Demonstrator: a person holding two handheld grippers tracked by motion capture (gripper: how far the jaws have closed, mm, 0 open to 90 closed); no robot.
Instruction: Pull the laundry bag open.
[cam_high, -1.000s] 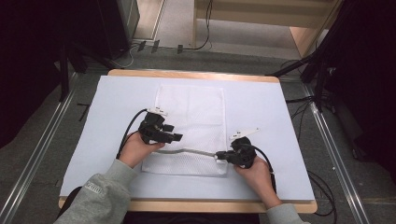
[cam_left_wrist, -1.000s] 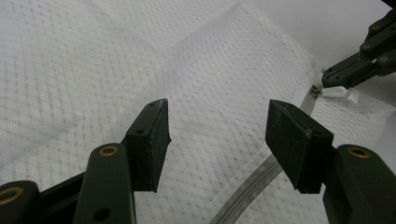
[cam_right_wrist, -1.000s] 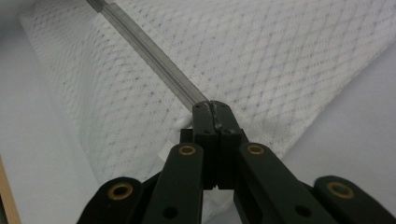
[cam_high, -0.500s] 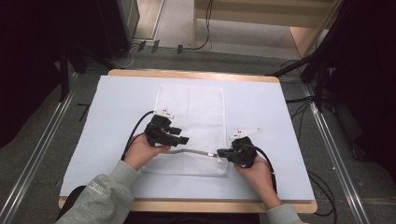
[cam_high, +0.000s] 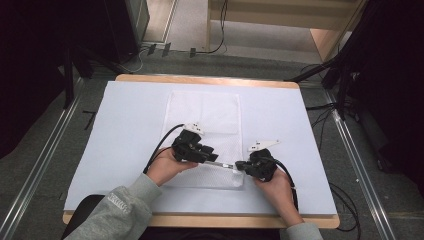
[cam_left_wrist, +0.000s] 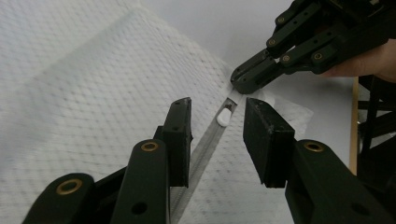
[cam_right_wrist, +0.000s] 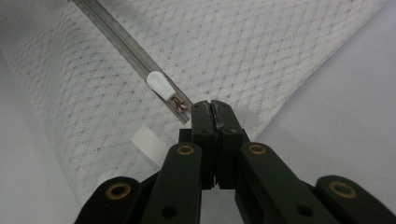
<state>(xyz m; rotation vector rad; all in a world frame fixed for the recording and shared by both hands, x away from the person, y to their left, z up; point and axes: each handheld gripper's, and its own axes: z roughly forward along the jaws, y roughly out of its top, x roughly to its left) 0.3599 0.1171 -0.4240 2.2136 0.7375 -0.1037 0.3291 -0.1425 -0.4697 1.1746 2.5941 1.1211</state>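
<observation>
**Zipper pull is tiny and the mesh bag wants to bunch up**

Biggest thing first: the surface (cam_high: 125, 125) is covered in white and carries a white mesh laundry bag (cam_high: 205, 115) lying flat at its middle, near edge toward the person. Nothing else sits near it, so no obstacles really

The right tool (cam_right_wrist: 215, 109) is pinched fully closed on the bag's corner at the end of the zipper track (cam_left_wrist: 205, 140). The left tool (cam_left_wrist: 217, 119) hangs with jaws moderately apart, straddling the track just short of the white zipper pull (cam_left_wrist: 224, 116)

Risks as I see it: the pull is small and slick, so the left jaws could close on mesh instead, or skid off. If the right grip slips, the fabric probably bunches and the slider jams
</observation>
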